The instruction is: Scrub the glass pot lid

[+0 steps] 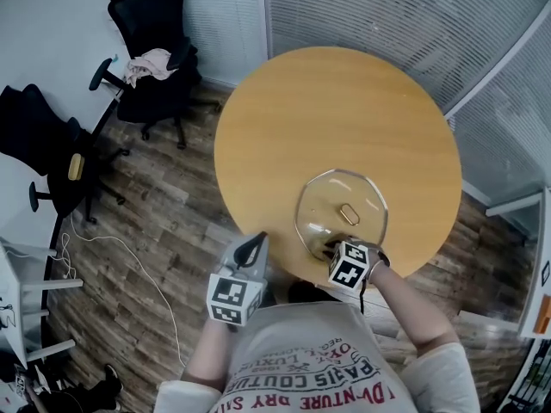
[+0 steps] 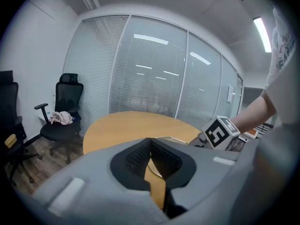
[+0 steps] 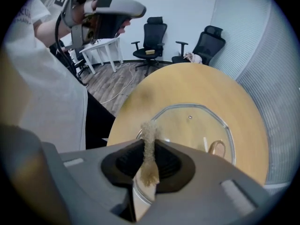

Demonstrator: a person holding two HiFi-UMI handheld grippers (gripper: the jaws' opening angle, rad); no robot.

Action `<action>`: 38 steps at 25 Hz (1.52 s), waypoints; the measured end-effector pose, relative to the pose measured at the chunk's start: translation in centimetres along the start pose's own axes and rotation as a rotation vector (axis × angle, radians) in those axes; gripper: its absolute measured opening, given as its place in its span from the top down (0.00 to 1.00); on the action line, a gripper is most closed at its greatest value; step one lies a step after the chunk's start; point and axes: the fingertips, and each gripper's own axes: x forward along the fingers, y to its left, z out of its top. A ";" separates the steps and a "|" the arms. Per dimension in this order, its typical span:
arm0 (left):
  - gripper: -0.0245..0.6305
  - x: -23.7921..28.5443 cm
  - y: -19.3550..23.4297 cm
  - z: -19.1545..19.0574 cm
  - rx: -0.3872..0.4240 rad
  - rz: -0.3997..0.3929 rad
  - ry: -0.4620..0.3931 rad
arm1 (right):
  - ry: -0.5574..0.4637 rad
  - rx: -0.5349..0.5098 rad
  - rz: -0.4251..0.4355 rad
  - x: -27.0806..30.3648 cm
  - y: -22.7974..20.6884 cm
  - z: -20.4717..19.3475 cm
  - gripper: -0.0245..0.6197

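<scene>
The right tool (image 3: 149,159) is clamped on a tan, fibrous scrub pad (image 3: 150,146); the pad stands upright between the jaws and its frayed top pokes out past their tips; in the head view this tool (image 1: 325,249) sits at the near rim of the glass pot lid (image 1: 331,194), though whether the pad touches the glass I cannot tell; the marker cube rides just behind, over the person's hand.

The left tool (image 2: 150,154) has its jaw tips pressed together with nothing between them; in the head view it (image 1: 253,248) hangs at the table's near edge, to the left of the lid and apart from it.

The glass pot lid (image 3: 190,123) lies flat on the round wooden table (image 1: 336,101), in the half nearest the person; its metal band runs round the clear pane and a small brown knob (image 1: 349,214) sits near the middle; the table (image 3: 197,81) shows through the glass.

Beyond the table, a black office chair (image 1: 155,67) stands on the wood-plank floor (image 1: 155,231) with a pinkish cloth (image 1: 151,63) heaped on its seat; a glass wall (image 1: 387,15) with blinds runs behind.
</scene>
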 end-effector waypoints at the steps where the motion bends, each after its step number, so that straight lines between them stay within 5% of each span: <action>1: 0.95 0.2 -0.2 0.4 0.007 -0.006 -0.003 | -0.023 0.031 -0.011 -0.8 -0.5 0.3 0.86; 5: 0.95 1.5 -1.4 2.5 0.038 -0.023 -0.035 | -0.149 0.163 -0.112 -4.6 -3.4 0.8 0.86; 11: 0.95 3.0 -4.1 6.1 0.097 -0.072 -0.097 | -0.451 0.348 -0.454 -13.9 -8.8 0.6 0.86; 21: 0.95 5.3 -5.9 11.4 0.193 -0.147 -0.173 | -0.828 0.559 -0.815 -24.8 -10.7 -1.4 0.86; 28: 0.95 6.6 -9.9 13.4 0.248 -0.241 -0.206 | -0.991 0.651 -0.939 -29.0 -10.3 -5.2 0.87; 38: 0.95 7.5 -13.1 13.6 0.246 -0.296 -0.250 | -0.955 0.693 -0.956 -29.3 -10.1 -8.3 0.87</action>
